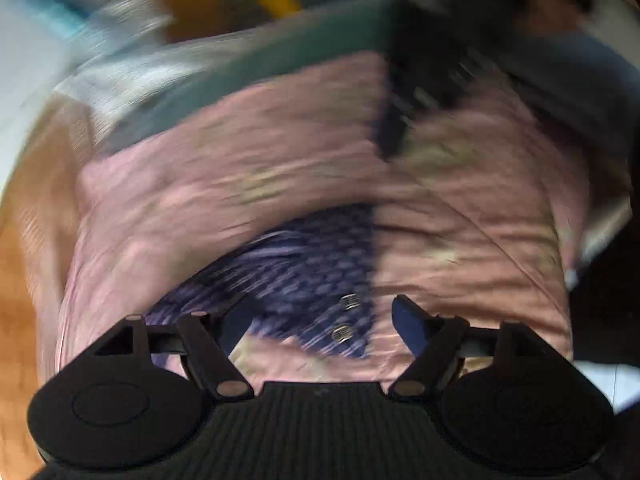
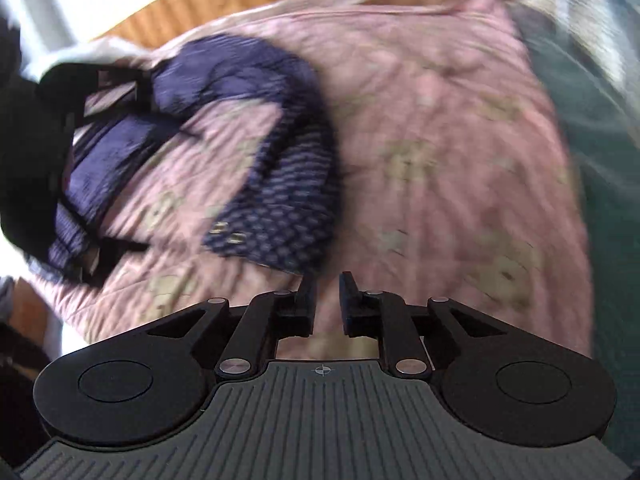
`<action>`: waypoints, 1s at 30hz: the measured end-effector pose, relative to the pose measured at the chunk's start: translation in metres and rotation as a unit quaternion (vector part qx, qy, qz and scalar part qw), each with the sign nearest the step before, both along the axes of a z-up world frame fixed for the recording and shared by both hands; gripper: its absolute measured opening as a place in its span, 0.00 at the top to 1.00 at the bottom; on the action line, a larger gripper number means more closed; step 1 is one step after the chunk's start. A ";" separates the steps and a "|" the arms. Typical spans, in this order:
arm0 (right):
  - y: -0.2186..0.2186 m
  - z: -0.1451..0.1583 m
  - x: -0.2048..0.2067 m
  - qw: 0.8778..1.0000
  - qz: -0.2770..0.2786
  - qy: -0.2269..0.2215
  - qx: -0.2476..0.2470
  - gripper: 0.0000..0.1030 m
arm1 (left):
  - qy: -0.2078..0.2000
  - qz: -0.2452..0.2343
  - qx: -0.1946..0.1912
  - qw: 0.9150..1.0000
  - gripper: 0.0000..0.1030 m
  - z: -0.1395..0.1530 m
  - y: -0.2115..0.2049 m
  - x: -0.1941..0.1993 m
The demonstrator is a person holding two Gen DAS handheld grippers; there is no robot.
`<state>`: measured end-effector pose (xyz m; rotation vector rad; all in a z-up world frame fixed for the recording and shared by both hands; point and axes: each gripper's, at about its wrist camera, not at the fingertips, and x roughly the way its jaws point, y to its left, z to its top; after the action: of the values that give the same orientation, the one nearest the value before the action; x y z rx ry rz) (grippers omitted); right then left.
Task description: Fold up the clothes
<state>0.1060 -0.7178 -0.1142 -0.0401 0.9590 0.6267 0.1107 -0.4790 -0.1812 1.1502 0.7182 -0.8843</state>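
Right, navy patterned garment (image 2: 272,184) lies bunched on pink quilt (image 2: 440,140), both views blurred. Left gripper (image 1: 320,316) jaws spread wide over it, nothing pinched. Right gripper (image 2: 327,292) jaws nearly together, empty, beside its edge. Best: pin edge first, pull cloth flat, then fold

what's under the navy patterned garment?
The navy patterned garment lies on a pink quilted cover, which spreads out on all sides of it. What the cover rests on beneath the garment is hidden; wood surface shows past its edge.
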 end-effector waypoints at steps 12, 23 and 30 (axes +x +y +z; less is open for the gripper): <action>-0.033 -0.015 -0.013 0.990 -0.124 0.035 0.052 0.74 | 0.055 0.172 -0.170 0.969 1.00 0.058 0.034 0.070; 0.034 -0.026 0.043 0.963 -0.135 0.110 0.208 0.49 | 0.052 0.421 -0.223 0.878 0.94 0.099 0.215 0.096; 0.086 -0.070 0.068 0.874 -0.241 0.245 0.344 0.45 | -0.062 0.228 -0.046 0.971 0.27 0.017 0.160 0.044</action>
<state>0.1742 -0.6320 -0.1843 1.0125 1.1242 0.4839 0.1545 -0.3186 -0.1642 0.8974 0.7873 -0.4486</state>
